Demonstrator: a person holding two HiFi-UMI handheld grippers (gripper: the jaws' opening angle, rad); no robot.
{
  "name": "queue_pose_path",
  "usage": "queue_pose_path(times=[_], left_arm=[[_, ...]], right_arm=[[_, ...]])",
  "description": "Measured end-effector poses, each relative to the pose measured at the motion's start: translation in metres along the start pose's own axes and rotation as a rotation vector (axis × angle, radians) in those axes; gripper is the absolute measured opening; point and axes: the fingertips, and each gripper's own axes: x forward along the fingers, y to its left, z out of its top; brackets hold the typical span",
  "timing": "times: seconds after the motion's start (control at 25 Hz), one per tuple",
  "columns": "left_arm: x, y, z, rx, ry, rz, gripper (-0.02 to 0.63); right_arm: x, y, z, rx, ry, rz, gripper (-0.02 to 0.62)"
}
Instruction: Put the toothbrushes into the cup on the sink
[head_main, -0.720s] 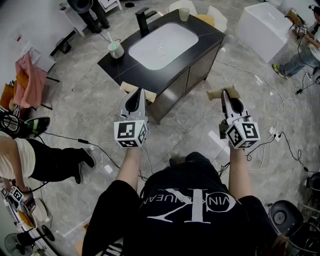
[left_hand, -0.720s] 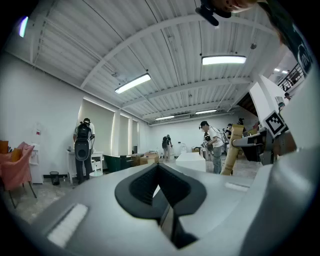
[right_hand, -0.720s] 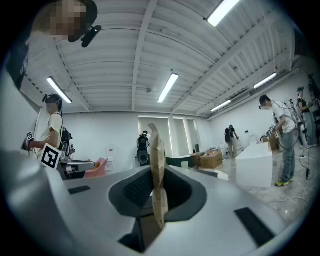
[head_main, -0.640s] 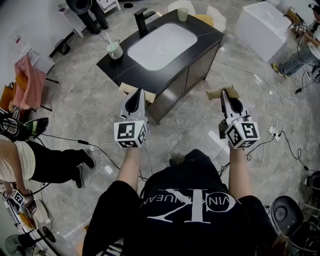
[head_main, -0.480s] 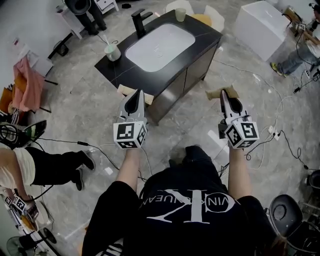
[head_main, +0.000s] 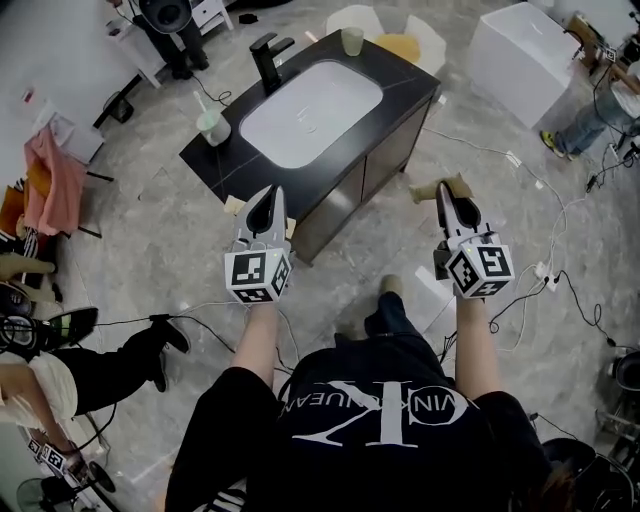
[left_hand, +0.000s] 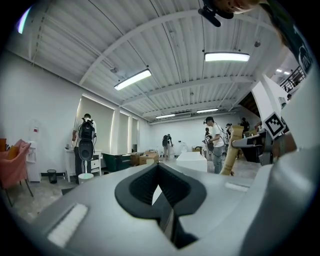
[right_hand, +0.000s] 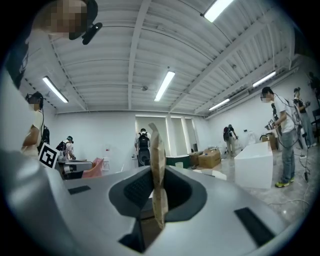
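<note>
At the left edge of the frame we are noting a seated person's dark-trousered legs (head_main: 105, 365) stretched across the grey floor (head_main: 150, 250). In the upper left, a pale green cup (head_main: 212, 128) is standing at the left end of the black counter (head_main: 410, 88), with a thin stick (head_main: 202, 104) rising from it. The white basin (head_main: 310, 100) is lying just right of it, a black tap (head_main: 266, 55) is standing behind, and a second cup (head_main: 352, 40) is sitting at the counter's far edge. At centre left, below the counter, the left gripper (head_main: 268, 195) is pointing toward the cabinet (head_main: 390, 140); its own view is showing the jaws drawn together with nothing between them. At centre right, the right gripper (head_main: 449, 190) is clenching a flat tan toothbrush pack (right_hand: 158, 160), which is standing edge-on between the pads and jutting past the tips. That pack is hanging out in front of the cabinet, well apart from the green cup. A white box (head_main: 520, 45) is occupying the upper right corner.
</note>
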Motion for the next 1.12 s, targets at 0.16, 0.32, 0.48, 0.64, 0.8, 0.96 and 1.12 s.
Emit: queue_pose_path(times=[0.16,0.32,0.48,0.64,0.8,0.96,1.12], left_arm=[[0.034,-0.004,0.001,-0.006,-0.001,0.008,0.009],[0.062,-0.01,-0.002,-0.009,0.009,0.026,0.009],[0.09,-0.015,-0.001,-0.015,0.015,0.051,0.009],[0.118,-0.021,-0.007,-0.018,0.03,0.07,0.009],[0.139,-0.03,-0.011,-0.019,0.042,0.089,0.009],[0.158,-0.038,-0.01,-0.013,0.033,0.108,0.009],[0.171,-0.046,-0.011,-0.013,0.027,0.127,0.009]], right_arm=[[0.026,-0.023,0.006,-0.007,-0.005,0.022,0.063],[0.052,-0.044,0.004,-0.007,0.015,0.06,0.063],[0.076,-0.069,0.006,-0.005,0.026,0.092,0.063],[0.098,-0.093,0.003,-0.001,0.036,0.12,0.063],[0.114,-0.11,-0.001,0.006,0.05,0.153,0.063],[0.126,-0.124,-0.005,0.009,0.054,0.19,0.063],[0.137,-0.137,-0.008,0.009,0.06,0.223,0.063]])
